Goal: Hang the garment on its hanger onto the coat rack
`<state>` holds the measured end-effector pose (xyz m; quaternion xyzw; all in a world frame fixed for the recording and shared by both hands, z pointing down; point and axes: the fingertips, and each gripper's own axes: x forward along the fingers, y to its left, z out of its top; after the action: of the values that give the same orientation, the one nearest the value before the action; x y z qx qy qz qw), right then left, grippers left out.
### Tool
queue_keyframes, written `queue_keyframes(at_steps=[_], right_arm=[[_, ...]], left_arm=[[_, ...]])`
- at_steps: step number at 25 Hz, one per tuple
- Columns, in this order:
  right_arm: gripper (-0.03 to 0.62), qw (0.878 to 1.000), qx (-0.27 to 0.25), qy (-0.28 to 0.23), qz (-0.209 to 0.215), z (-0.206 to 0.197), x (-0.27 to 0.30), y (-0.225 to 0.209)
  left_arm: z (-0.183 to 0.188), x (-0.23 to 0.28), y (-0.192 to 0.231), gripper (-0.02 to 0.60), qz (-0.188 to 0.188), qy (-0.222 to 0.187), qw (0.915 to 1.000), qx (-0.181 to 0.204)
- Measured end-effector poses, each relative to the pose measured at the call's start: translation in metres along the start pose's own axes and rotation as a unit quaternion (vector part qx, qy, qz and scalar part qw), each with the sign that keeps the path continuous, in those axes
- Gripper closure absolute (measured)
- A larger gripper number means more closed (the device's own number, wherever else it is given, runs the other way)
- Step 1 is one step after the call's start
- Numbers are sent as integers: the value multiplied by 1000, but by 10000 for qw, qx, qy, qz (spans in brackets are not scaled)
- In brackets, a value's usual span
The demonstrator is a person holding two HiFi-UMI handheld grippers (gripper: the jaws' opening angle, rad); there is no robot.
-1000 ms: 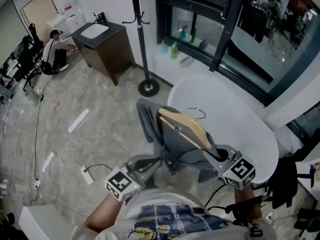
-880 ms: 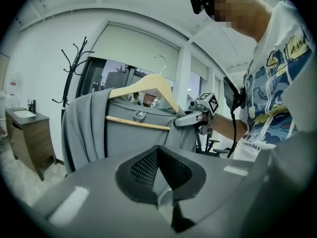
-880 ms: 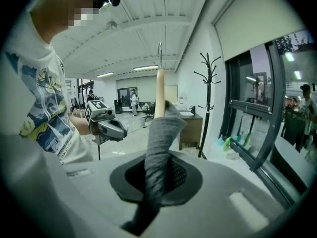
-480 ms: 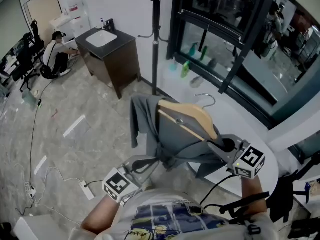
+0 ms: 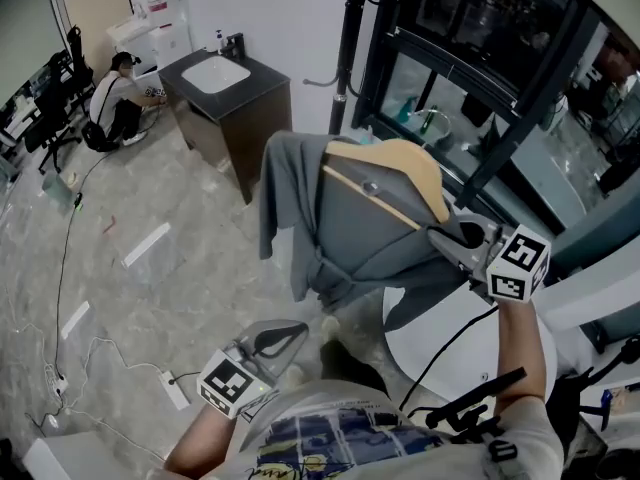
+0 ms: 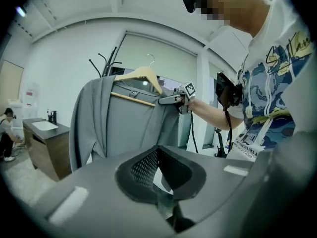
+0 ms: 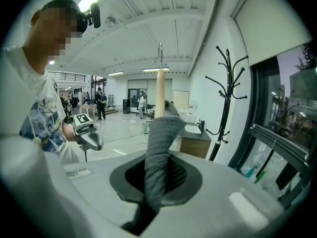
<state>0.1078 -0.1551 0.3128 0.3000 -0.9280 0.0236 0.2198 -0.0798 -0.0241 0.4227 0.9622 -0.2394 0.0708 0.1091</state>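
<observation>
A grey garment (image 5: 350, 228) hangs on a wooden hanger (image 5: 400, 163), held up in the air. My right gripper (image 5: 455, 240) is shut on the garment's cloth at the hanger's right shoulder; in the right gripper view a grey fold (image 7: 158, 148) is clamped between the pads. The black coat rack (image 5: 350, 28) stands just behind the garment, its hooks (image 7: 225, 90) to the right. The hanger's metal hook (image 6: 150, 59) points up, free of the rack. My left gripper (image 5: 290, 333) hangs low below the hem, its jaws slightly apart with nothing between them.
A dark cabinet with a white sink (image 5: 225, 78) stands left of the rack, and a person (image 5: 115, 93) crouches beyond it. A white round table (image 5: 450, 338) is under my right arm. Cables and a power strip (image 5: 175, 388) lie on the floor. Dark window frames (image 5: 480, 88) are behind.
My right gripper has lifted the garment and hanger off the table, up and toward the rack. The left gripper, earlier at the garment's lower edge, is now apart from it and lower.
</observation>
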Motion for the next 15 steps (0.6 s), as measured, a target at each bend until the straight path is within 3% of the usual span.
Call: queue_keyframes(at_steps=[15], right_arm=[[582,9959,-551,120,708,79,131,-224]], left_arm=[[67,93,144,578,766,-196,9969,21]])
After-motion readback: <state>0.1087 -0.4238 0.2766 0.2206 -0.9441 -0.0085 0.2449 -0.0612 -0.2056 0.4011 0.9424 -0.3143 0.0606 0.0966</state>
